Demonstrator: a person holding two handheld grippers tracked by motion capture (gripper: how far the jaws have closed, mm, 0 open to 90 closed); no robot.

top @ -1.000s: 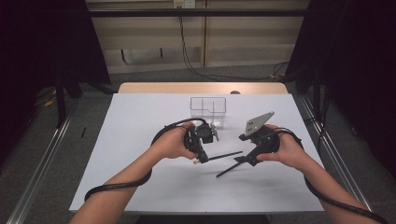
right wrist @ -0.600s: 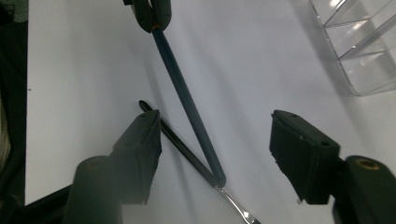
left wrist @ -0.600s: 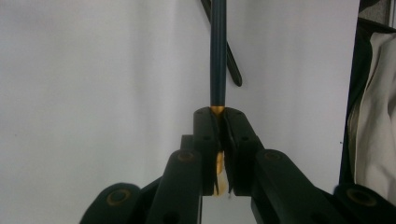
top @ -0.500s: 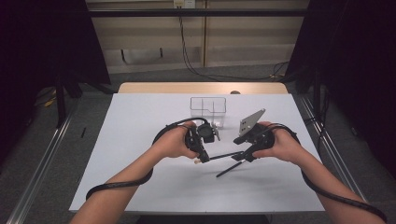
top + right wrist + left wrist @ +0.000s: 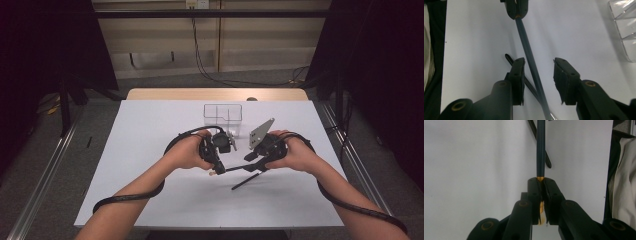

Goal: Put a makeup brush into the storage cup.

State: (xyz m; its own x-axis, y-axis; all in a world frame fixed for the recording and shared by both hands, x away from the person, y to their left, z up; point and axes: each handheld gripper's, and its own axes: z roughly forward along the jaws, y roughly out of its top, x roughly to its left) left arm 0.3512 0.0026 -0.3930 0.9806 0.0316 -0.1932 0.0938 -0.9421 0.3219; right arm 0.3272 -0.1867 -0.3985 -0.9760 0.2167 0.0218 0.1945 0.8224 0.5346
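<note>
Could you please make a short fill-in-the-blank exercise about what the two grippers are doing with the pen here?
1. The left gripper is shut on the gold end of a dark blue ____.
2. The pen runs between the fingers of the right gripper, which have just been closing but do not yet ____ it.
3. A clear plastic ____ stands on the white table beyond the hands.
4. A second thin dark stick lies ____ on the table.

Missing words: pen; touch; box; flat

Left tool clamped shut; right tool has been closing, pads apart.
</note>
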